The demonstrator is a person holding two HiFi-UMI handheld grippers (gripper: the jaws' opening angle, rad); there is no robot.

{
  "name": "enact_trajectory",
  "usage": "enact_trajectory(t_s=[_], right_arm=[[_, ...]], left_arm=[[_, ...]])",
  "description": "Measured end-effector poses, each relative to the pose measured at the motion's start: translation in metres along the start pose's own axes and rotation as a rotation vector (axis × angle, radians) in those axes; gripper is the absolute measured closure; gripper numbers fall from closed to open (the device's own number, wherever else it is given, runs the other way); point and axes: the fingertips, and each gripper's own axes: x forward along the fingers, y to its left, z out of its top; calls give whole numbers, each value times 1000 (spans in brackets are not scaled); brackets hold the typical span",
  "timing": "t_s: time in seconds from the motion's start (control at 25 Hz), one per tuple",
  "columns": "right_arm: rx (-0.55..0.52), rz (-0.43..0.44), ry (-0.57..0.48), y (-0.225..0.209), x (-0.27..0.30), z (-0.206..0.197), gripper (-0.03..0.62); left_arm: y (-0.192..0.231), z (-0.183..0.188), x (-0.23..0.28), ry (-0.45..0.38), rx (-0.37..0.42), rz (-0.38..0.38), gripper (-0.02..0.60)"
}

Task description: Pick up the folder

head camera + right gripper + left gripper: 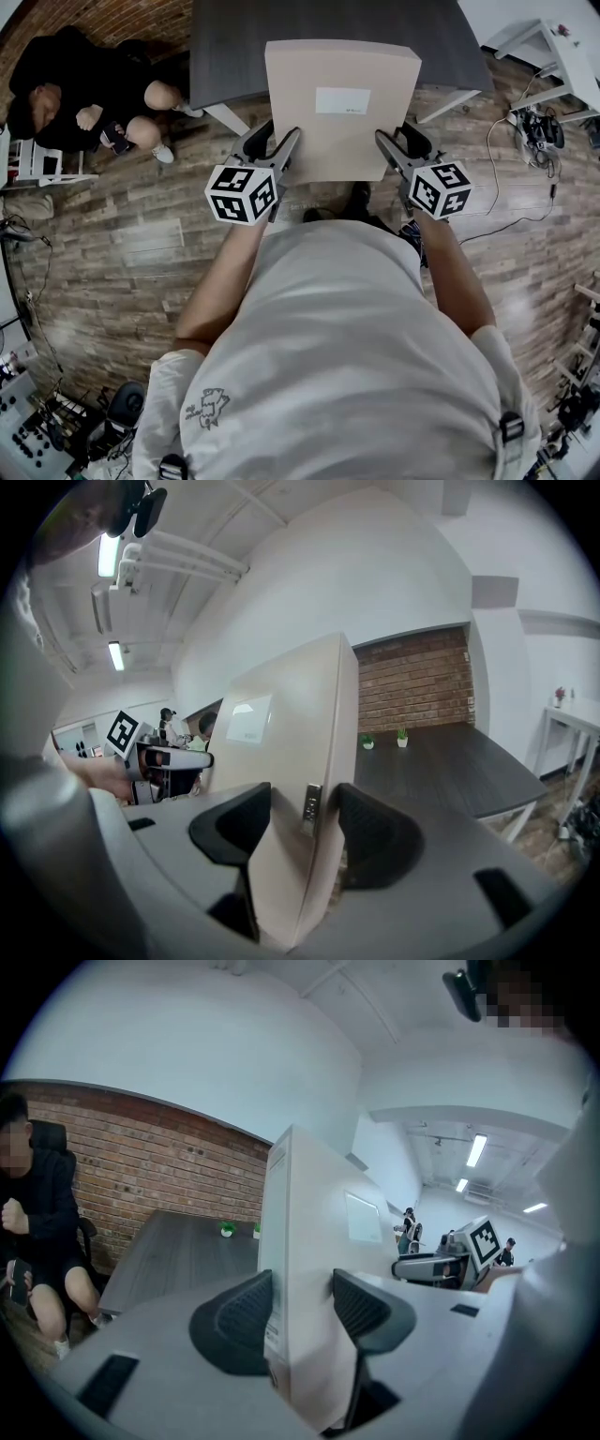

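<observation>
Beige cardboard box folder with white label (342, 103) hung at my 12 o'clock, over the near edge of the dark grey table (225, 47). Left gripper (284, 142) clamped its 7 o'clock corner, right gripper (386, 142) its 5 o'clock corner. Lift looked under way. Next: raise both sides evenly.

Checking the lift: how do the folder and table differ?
The folder is beige, the table dark grey. The folder is held up, clamped by the left gripper and right gripper; the table stands on the floor. The folder carries a white label, the table two small plants. Both are rectangular.
</observation>
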Motion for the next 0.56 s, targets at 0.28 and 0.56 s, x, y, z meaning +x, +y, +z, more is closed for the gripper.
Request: enact_trajectory(t_s=[0.28, 0.56], right_arm=[[-1, -11, -3, -5, 0, 3, 362], [4, -10, -2, -18, 4, 8, 362]], left_arm=[[-1, 4, 6, -5, 7, -10, 367], [-2, 9, 18, -1, 4, -6, 367]])
